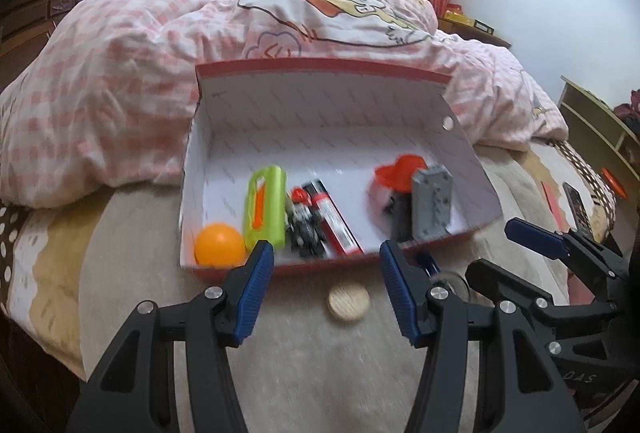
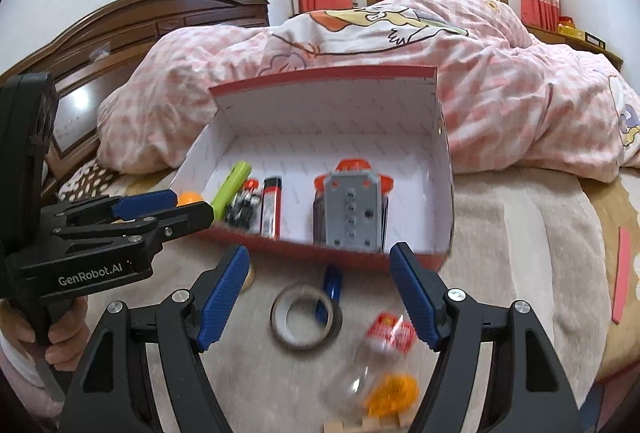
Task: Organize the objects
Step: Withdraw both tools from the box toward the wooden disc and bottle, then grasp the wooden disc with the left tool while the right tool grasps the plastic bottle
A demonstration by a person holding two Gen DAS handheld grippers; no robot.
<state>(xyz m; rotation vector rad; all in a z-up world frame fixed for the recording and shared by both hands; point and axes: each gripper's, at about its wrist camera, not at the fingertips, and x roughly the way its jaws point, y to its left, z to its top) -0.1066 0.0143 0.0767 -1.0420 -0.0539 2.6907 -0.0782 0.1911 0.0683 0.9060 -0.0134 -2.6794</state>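
An open red cardboard box [image 1: 280, 267] [image 2: 352, 259] with a white inside sits on the bed. In it lie an orange ball [image 1: 219, 245], a green case [image 1: 265, 207], a small toy car [image 1: 306, 223], a red stick [image 1: 334, 221] and a grey block [image 1: 434, 203] [image 2: 352, 211] on an orange toy. My left gripper [image 1: 326, 291] is open and empty, just short of the box's near wall, above a wooden disc [image 1: 348, 302]. My right gripper [image 2: 318, 297] is open and empty over a tape roll [image 2: 306, 317], a blue pen [image 2: 330, 289] and a clear bottle [image 2: 372, 365].
A pink checked duvet [image 1: 120, 81] is heaped behind the box. A phone [image 1: 578, 209] and a red strip [image 2: 622, 273] lie on the bed to the right. Wooden pieces [image 2: 368, 425] lie at the near edge. A wooden headboard [image 2: 132, 29] stands at the left.
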